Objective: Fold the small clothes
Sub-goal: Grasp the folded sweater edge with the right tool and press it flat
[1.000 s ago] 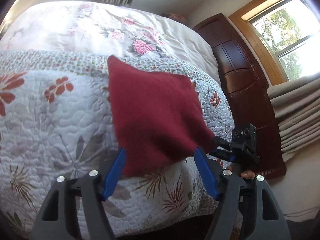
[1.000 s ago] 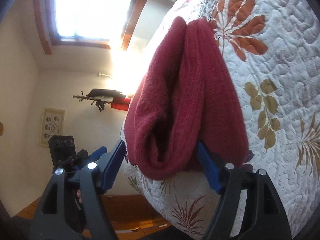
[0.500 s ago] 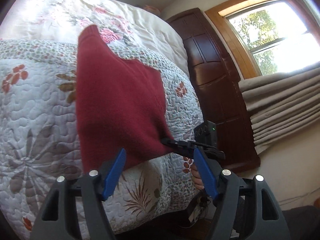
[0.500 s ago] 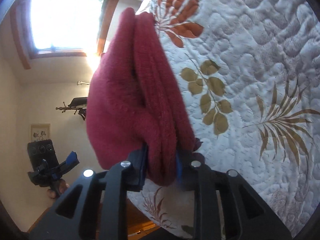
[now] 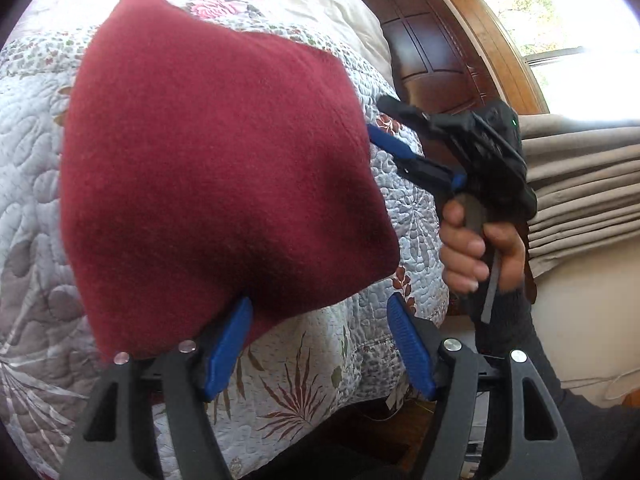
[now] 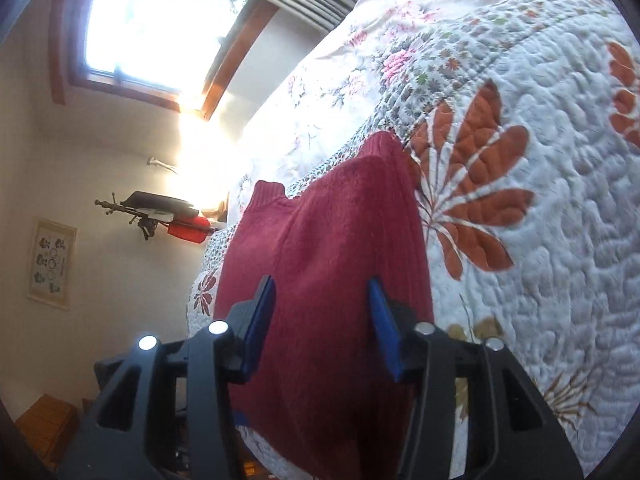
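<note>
Red garment (image 5: 216, 168) now lifted nearer, right tool (image 6: 322, 320) reopened around it

Left wrist view: set very near the red knit garment (image 5: 224, 168), facing along the blue fingers toward the bed's quilt (image 5: 28, 168), with the window (image 5: 560, 32) at upper right of the frame. Right wrist view: also close, rolled sideways, facing over the same garment (image 6: 320, 280) at centre and the quilt (image 6: 540, 240) at right, window (image 6: 160, 20) at upper left. Shared by both: garment, quilt, window. Right gripper (image 5: 376, 140) and its hand (image 5: 472, 248) seen at centre right of the left view.
</note>
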Demonstrator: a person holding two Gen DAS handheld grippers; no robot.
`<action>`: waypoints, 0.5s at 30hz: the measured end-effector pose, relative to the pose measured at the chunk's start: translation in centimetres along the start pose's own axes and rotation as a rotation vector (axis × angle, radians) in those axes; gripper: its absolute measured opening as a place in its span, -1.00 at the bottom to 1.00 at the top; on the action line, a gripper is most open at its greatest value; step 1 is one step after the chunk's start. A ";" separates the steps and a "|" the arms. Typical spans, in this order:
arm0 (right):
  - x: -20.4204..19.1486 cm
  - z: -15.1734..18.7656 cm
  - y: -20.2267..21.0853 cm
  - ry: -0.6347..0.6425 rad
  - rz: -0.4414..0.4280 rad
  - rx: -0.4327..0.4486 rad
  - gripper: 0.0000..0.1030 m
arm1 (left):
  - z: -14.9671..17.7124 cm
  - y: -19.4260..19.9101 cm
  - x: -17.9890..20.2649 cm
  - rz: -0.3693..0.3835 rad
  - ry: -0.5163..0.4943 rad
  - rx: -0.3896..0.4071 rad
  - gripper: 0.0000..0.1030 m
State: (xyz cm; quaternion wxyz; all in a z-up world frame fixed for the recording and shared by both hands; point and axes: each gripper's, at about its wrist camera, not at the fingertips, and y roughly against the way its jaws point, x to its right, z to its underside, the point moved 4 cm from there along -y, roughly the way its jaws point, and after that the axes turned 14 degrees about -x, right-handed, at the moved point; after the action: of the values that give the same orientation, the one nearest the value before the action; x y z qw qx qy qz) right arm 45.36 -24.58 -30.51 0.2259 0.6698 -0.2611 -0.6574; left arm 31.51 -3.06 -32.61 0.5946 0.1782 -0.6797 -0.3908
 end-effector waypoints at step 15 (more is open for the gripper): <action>2.8 2.9 1.8 -0.061 0.055 0.079 -0.68 | 0.0 8.6 1.3 0.161 -0.074 0.173 0.37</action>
State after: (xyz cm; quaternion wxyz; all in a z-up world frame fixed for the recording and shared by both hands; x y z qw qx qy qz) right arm 42.40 -27.69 -31.56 0.2090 0.6503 -0.3119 -0.6604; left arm 33.09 1.48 -25.37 0.5810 0.1594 -0.7444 -0.2881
